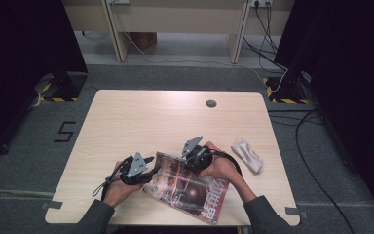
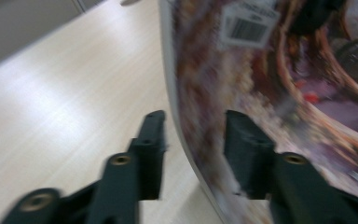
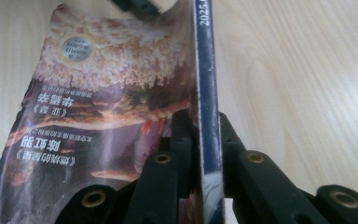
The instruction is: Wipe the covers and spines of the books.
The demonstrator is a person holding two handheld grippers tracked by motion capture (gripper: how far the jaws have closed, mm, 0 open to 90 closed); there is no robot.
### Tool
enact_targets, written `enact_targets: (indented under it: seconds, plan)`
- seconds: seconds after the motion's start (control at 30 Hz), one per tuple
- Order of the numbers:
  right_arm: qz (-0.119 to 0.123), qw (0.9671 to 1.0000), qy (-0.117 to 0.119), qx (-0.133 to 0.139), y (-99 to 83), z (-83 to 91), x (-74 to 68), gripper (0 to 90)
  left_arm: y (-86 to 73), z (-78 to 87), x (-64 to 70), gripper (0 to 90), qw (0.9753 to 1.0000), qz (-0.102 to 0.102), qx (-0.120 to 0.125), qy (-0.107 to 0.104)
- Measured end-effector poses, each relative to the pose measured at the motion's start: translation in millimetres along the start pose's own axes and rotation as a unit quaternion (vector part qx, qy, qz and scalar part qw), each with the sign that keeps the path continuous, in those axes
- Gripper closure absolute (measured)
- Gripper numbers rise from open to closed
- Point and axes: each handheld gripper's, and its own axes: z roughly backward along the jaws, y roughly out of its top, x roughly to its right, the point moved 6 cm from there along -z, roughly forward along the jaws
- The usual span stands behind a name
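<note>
A glossy magazine (image 1: 190, 190) with a dark reddish cover lies near the table's front edge, between my two grippers. My right gripper (image 1: 185, 160) is at its far edge. In the right gripper view the jaws (image 3: 205, 135) are shut on the magazine's blue spine (image 3: 204, 70), which stands on edge, with the cover (image 3: 107, 107) curving away to the left. My left gripper (image 1: 151, 161) is at the magazine's left end. Its jaws (image 2: 193, 135) stand open on either side of the lifted cover edge (image 2: 177, 93), with a gap on the left side.
A crumpled white cloth (image 1: 247, 155) lies on the table to the right of my right hand. A round cable grommet (image 1: 211, 103) sits near the far edge of the wooden table (image 1: 126, 122). Cables run over the floor at the right.
</note>
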Motion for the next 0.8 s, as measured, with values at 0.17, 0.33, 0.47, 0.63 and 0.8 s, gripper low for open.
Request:
enact_targets:
  seconds: [0.17,0.33,0.47,0.63,0.8]
  plan:
    - [-0.001,1.0000,-0.002,-0.001,2.4,6.7,1.0,83.6,-4.1,12.5,1.0,39.4,0.9989,0.047,-0.006,-0.006]
    - [0.002,0.9999,-0.009,-0.008,5.2,8.3,3.1,83.6,-7.5,24.7,10.9,31.9,0.9977,0.053,-0.033,-0.028]
    - [-0.004,0.9998,-0.014,-0.016,8.0,10.9,4.0,83.6,-15.4,31.9,15.7,25.7,0.9970,0.056,-0.042,-0.033]
    - [0.013,0.9991,-0.037,-0.018,17.6,20.5,15.7,83.7,-24.3,35.5,12.4,25.8,0.9961,0.060,-0.057,-0.030]
    - [0.010,0.9965,-0.073,-0.039,26.7,37.7,32.3,83.8,-33.5,35.3,1.1,26.3,0.9926,0.093,-0.077,-0.008]
